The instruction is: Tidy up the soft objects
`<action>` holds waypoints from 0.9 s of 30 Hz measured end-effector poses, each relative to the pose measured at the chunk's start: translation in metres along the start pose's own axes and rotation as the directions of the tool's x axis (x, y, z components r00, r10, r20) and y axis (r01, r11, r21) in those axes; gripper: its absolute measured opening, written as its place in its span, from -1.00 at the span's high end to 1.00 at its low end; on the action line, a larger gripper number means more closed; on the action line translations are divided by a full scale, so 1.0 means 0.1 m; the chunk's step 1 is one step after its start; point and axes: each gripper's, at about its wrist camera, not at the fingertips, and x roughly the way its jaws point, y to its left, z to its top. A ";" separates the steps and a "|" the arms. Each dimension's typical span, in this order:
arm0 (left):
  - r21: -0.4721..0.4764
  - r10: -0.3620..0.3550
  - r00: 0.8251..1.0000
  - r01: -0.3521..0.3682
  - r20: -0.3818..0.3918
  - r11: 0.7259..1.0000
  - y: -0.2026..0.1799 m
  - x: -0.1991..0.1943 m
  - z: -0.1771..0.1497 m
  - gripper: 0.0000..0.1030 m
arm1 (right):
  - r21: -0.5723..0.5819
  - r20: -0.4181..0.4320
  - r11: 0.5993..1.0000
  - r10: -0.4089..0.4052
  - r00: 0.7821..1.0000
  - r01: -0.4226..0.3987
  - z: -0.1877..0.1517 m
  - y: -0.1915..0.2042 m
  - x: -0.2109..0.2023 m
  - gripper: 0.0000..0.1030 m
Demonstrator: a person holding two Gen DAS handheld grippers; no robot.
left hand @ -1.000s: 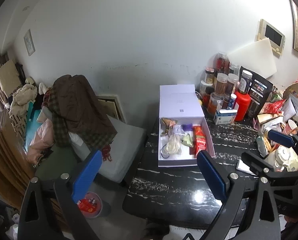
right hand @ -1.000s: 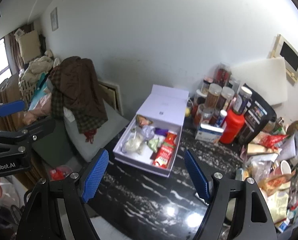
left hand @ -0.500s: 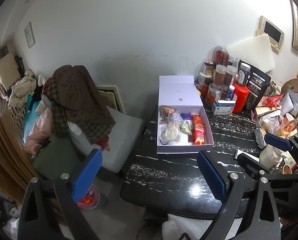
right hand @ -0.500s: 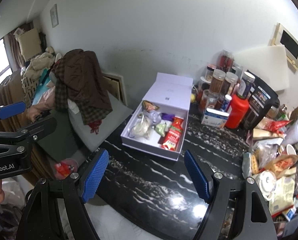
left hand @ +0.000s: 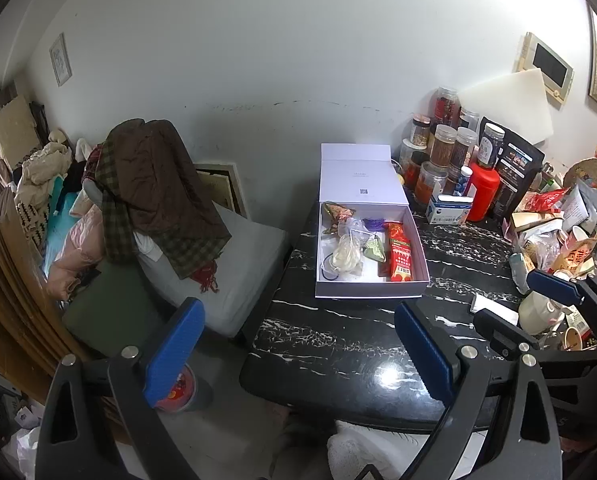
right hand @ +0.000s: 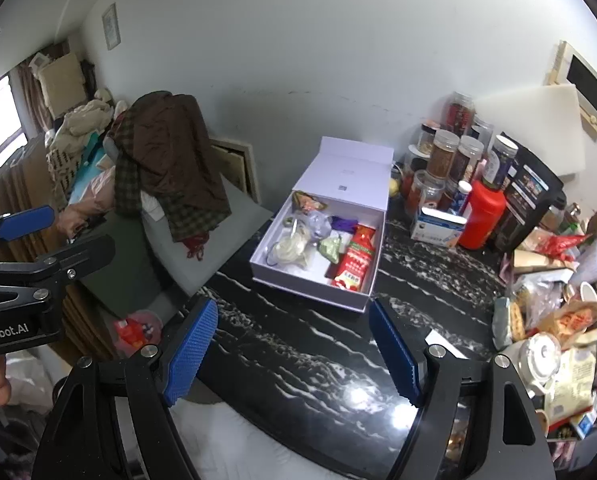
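Observation:
An open white box (left hand: 368,290) (right hand: 310,292) sits on the black marble table (left hand: 338,344) (right hand: 298,360). Inside it lie a red snack packet (left hand: 399,258) (right hand: 354,260), a green pouch (left hand: 374,249) (right hand: 330,248), a clear bag with pale contents (left hand: 346,254) (right hand: 288,246) and other small soft packets. My left gripper (left hand: 298,344) is open and empty, held well back above the table's near left edge. My right gripper (right hand: 294,344) is open and empty, held back above the table. Each gripper shows at the edge of the other's view.
Jars, a red bottle (left hand: 483,192) (right hand: 482,216) and a black bag stand at the back right. Packets, cups and clutter (left hand: 554,240) (right hand: 558,320) fill the right edge. A chair with a brown coat (left hand: 154,184) (right hand: 166,160) stands left of the table.
Both grippers have pulled back and away from the box, so the box looks smaller and more of the table's near edge shows. Both stayed open and empty.

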 end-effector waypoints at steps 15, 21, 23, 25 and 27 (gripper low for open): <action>0.001 -0.019 1.000 0.019 -0.011 1.000 -0.01 -0.02 -0.04 -0.89 | 0.000 -0.009 1.000 0.000 1.000 0.000 -0.02 0.02 0.01 -0.53; 0.004 -0.020 1.000 0.020 -0.015 1.000 -0.02 -0.02 -0.04 -0.89 | 0.000 -0.011 1.000 -0.003 1.000 0.003 -0.03 0.03 0.00 -0.53; 0.005 -0.020 1.000 0.020 -0.015 1.000 -0.02 -0.01 -0.04 -0.89 | 0.001 -0.010 1.000 -0.003 1.000 0.003 -0.04 0.03 0.00 -0.53; 0.005 -0.021 1.000 0.021 -0.016 1.000 -0.02 -0.01 -0.04 -0.89 | 0.000 -0.011 1.000 -0.002 1.000 0.002 -0.03 0.03 0.00 -0.53; 0.004 -0.022 1.000 0.022 -0.015 1.000 -0.02 -0.01 -0.04 -0.89 | 0.000 -0.011 1.000 -0.002 1.000 0.002 -0.03 0.03 0.00 -0.53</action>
